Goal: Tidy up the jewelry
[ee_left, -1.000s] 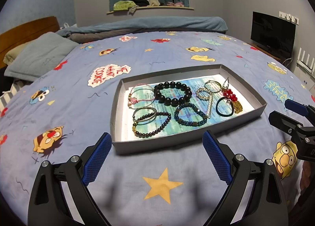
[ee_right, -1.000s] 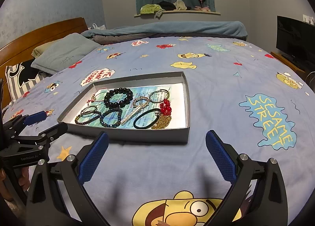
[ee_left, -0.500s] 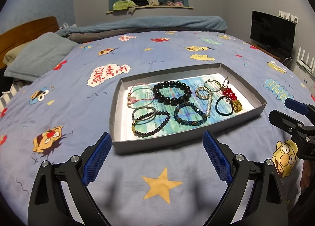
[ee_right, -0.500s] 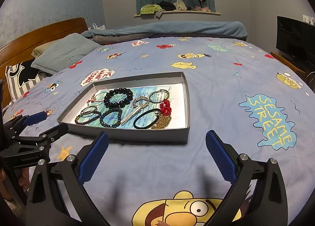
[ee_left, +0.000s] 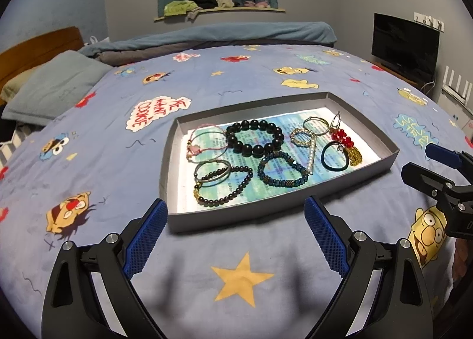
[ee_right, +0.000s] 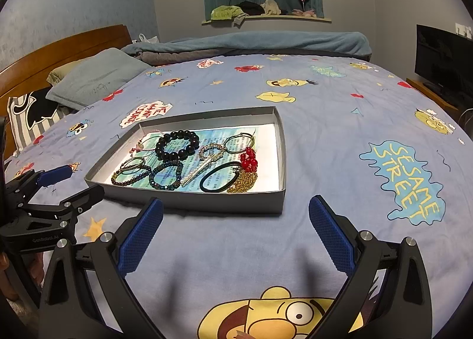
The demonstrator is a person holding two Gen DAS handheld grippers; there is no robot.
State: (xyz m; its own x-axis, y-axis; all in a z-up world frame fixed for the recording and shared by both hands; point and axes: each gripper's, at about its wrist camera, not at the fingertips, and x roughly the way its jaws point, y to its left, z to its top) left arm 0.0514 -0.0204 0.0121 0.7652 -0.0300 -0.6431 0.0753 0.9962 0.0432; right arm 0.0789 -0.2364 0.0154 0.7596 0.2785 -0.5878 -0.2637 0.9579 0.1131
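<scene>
A shallow grey tray (ee_left: 393, 152) lies on the bed and also shows in the right wrist view (ee_right: 282, 167). It holds several pieces: a black bead bracelet (ee_left: 254, 137) (ee_right: 177, 144), a blue bead bracelet (ee_left: 280, 173), a dark hair tie (ee_left: 335, 156) (ee_right: 220, 177), red beads (ee_left: 341, 135) (ee_right: 249, 158) with a gold chain (ee_right: 244, 182), a pink cord bracelet (ee_left: 207, 139). My left gripper (ee_left: 235, 238) is open and empty just short of the tray's near wall. My right gripper (ee_right: 235, 234) is open and empty in front of the tray's near right corner.
A blue cartoon-print bedspread (ee_left: 118, 138) covers the bed. A grey pillow (ee_left: 50, 87) and wooden headboard (ee_right: 59, 49) lie at the left. A folded blanket (ee_left: 221, 34) lies at the far end. A black TV (ee_left: 403, 43) stands at the right.
</scene>
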